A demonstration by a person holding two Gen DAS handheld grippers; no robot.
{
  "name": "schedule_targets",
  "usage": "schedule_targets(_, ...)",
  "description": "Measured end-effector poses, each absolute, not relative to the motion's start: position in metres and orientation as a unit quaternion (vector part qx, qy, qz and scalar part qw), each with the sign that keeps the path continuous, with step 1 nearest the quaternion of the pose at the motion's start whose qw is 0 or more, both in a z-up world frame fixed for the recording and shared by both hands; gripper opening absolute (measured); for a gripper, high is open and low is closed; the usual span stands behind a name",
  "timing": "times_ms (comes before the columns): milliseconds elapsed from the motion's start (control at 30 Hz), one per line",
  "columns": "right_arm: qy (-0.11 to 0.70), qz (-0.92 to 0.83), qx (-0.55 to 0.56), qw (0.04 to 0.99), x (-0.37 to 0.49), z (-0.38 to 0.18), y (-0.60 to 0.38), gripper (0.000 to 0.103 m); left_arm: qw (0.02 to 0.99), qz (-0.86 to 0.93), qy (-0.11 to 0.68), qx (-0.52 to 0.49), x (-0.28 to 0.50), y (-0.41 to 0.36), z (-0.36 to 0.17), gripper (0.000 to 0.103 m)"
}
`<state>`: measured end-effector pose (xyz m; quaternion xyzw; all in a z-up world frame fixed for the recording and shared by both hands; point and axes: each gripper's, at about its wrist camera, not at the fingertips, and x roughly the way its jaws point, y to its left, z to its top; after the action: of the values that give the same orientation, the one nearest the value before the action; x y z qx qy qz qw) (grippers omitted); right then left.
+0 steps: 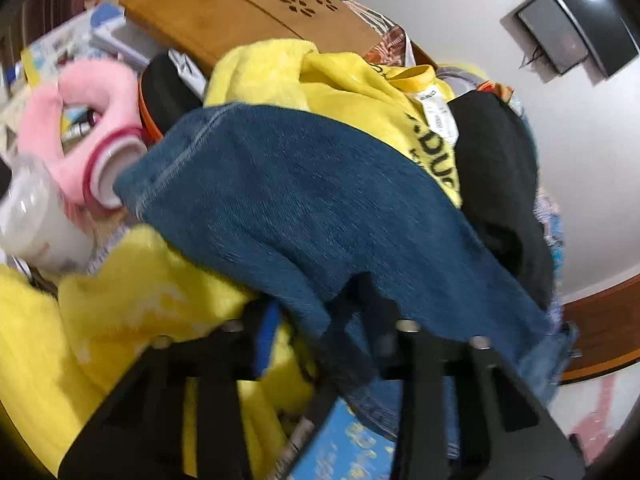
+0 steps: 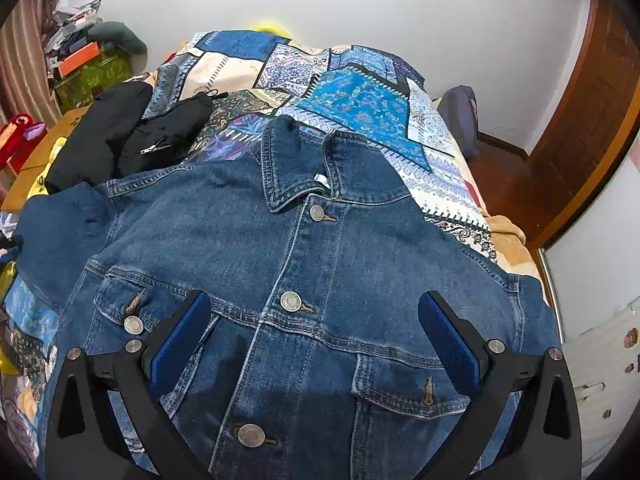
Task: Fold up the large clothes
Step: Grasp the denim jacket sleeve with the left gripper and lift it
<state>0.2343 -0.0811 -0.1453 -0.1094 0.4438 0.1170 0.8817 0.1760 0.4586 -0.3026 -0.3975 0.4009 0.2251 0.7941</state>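
Note:
A blue denim jacket (image 2: 320,240) lies front up and buttoned on the patchwork bedspread (image 2: 360,100), collar toward the far wall. My right gripper (image 2: 316,340) hovers open over the jacket's chest, its blue pads (image 2: 180,340) wide apart on either side of the button line, with nothing pinched. In the left wrist view the jacket's sleeve (image 1: 300,200) is draped over a heap of clothes. My left gripper (image 1: 324,328) has its jaws close together, with a fold of the sleeve's denim caught between them. That view is blurred.
A black jacket (image 2: 132,136) lies at the bed's left, beside the denim shoulder. Yellow garments (image 1: 340,88), a black garment (image 1: 496,184), a pink plush item (image 1: 80,120) and a wooden box (image 1: 248,12) crowd the left side. A wooden door (image 2: 592,120) stands at the right.

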Motion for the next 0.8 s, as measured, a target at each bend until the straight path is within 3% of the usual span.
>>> schedule_targets(67,0.436,0.114,-0.112,0.885,0.232,-0.140,-0.082,0.103,0.804,0.241,0.403,-0.365,0.181,0.453,-0.294,0.020)
schedule_targets(233,0.417,0.114,-0.114,0.894,0.225,-0.125,-0.086,0.103,0.836,0.247,0.387,-0.301,0.186,0.436,-0.255,0.011)
schedule_targets(500,0.393,0.122,-0.093,0.907,0.214,-0.105,-0.102,0.103,0.886,0.192,0.327,-0.268,0.190,0.401,-0.167,0.007)
schedule_targets(800,0.383,0.138,-0.066,0.911,0.208,-0.093,-0.138,0.103,0.934,0.105,0.278,-0.198,0.218,0.295,-0.074,0.007)
